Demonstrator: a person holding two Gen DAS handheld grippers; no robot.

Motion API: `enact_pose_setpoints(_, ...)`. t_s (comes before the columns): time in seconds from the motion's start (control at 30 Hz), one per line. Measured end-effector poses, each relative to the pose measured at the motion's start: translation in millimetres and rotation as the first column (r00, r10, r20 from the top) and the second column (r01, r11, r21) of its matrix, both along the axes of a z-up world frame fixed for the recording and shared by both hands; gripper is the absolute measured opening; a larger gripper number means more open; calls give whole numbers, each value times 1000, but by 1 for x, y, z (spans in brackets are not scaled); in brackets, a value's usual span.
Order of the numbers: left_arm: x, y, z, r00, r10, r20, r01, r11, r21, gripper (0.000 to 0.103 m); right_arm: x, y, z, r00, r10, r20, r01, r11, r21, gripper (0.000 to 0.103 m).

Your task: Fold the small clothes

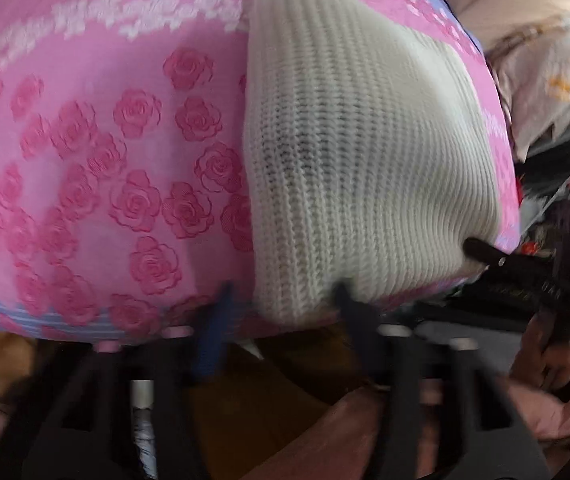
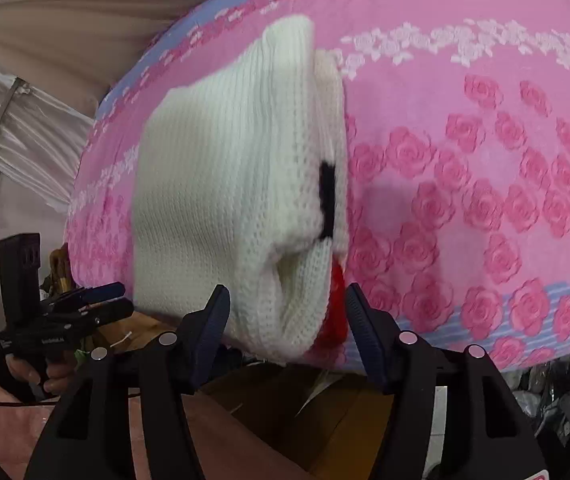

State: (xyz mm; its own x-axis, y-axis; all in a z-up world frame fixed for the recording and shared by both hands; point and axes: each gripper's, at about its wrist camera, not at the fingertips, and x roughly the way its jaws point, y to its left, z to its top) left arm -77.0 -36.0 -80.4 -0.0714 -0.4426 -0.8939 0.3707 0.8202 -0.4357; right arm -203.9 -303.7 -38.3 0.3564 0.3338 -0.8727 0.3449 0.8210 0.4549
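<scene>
A white knitted garment lies folded on a pink rose-patterned sheet. In the right wrist view the garment shows a black patch and a red part under its right edge. My left gripper is open at the garment's near edge, its fingers blurred. My right gripper is open, its jaws on either side of the garment's near folded corner. The right gripper also shows in the left wrist view, touching the garment's right corner. The left gripper shows in the right wrist view, left of the garment.
The sheet has a blue striped border at its near edge. Pale curtains hang at the left. Brown cardboard lies below the sheet's edge. Clutter and a pale cushion lie off the sheet's right side.
</scene>
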Motion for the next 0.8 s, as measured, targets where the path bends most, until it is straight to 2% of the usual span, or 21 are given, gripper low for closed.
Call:
enact_pose_setpoints(0.03, 3, 3, 1, 1000, 28, -7, -29, 1000, -6, 21, 2, 4, -5, 1000, -11, -8, 11, 1000, 9, 19)
enact_pose_setpoints(0.07, 3, 4, 5, 999, 31, 9, -31, 1000, -1, 20, 3, 6, -5, 1000, -24, 0, 24, 1000, 20, 13)
enact_pose_setpoints(0.13, -2, 4, 11, 996, -19, 89, 11, 996, 86, 17, 6, 8, 20, 993, -49, 104, 46, 998, 33, 11)
enact_pose_setpoints(0.2, 0, 4, 0, 995, -21, 100, 7, 989, 145, 17, 5, 9, 46, 983, -33, 182, 34, 999, -1, 11)
enact_pose_setpoints(0.23, 2, 4, -5, 996, -5, 89, -8, 990, 142, 18, 3, 10, 44, 985, -16, 172, 19, 1000, -16, 11)
enact_pose_setpoints(0.27, 3, 2, -4, 996, -4, 94, -10, 990, 142, 18, 3, 9, 29, 993, -5, 122, 9, 1000, -26, 11)
enact_pose_setpoints(0.3, 3, -1, 0, 994, -15, 107, -1, 988, 154, 18, 2, 9, 10, 998, 2, 62, 1, 999, -43, 11)
enact_pose_setpoints(0.33, 3, -4, 6, 992, -26, 124, 6, 987, 158, 20, 1, 10, -22, 999, 20, -40, -22, 998, -54, 12)
enact_pose_setpoints(0.37, 2, -6, 13, 990, -35, 139, 12, 987, 158, 20, -2, 8, -34, 998, 15, -64, -16, 1000, -26, 13)
enact_pose_setpoints(0.4, 2, -7, 24, 986, -37, 160, 13, 989, 150, 27, -5, 5, -31, 999, -9, -51, 9, 1000, -6, 15)
enact_pose_setpoints(0.43, 3, -9, 35, 982, -33, 185, 7, 990, 141, 43, -4, 4, -17, 999, -8, -34, 7, 1000, -22, 25)
enact_pose_setpoints(0.47, 5, -9, 44, 977, -23, 210, -4, 992, 126, 51, -3, 3, -4, 1000, -7, -13, 7, 998, -65, 43)
enact_pose_setpoints(0.5, 9, -10, 56, 969, -6, 246, -20, 995, 101, 67, -1, 2, 10, 1000, -9, 11, 10, 994, -111, 54)
enact_pose_setpoints(0.53, 13, -12, 65, 961, 11, 275, -33, 997, 76, 74, 1, 0, 25, 999, -12, 47, 19, 988, -156, 70)
enact_pose_setpoints(0.57, 19, -16, 75, 951, 35, 307, -48, 998, 34, 83, 3, -4, 34, 997, -19, 79, 32, 984, -173, 76)
enact_pose_setpoints(0.63, 34, -24, 79, 941, 65, 331, -67, 998, -6, 90, 12, -13, 42, 993, -30, 113, 48, 985, -165, 83)
enact_pose_setpoints(0.7, 51, -39, 66, 948, 85, 307, -81, 996, -23, 91, 31, -22, 37, 993, -53, 108, 68, 988, -141, 85)
enact_pose_setpoints(0.8, 69, -52, 43, 963, 108, 248, -113, 994, 7, 91, 60, -27, 7, 996, -69, 51, 72, 995, -62, 85)
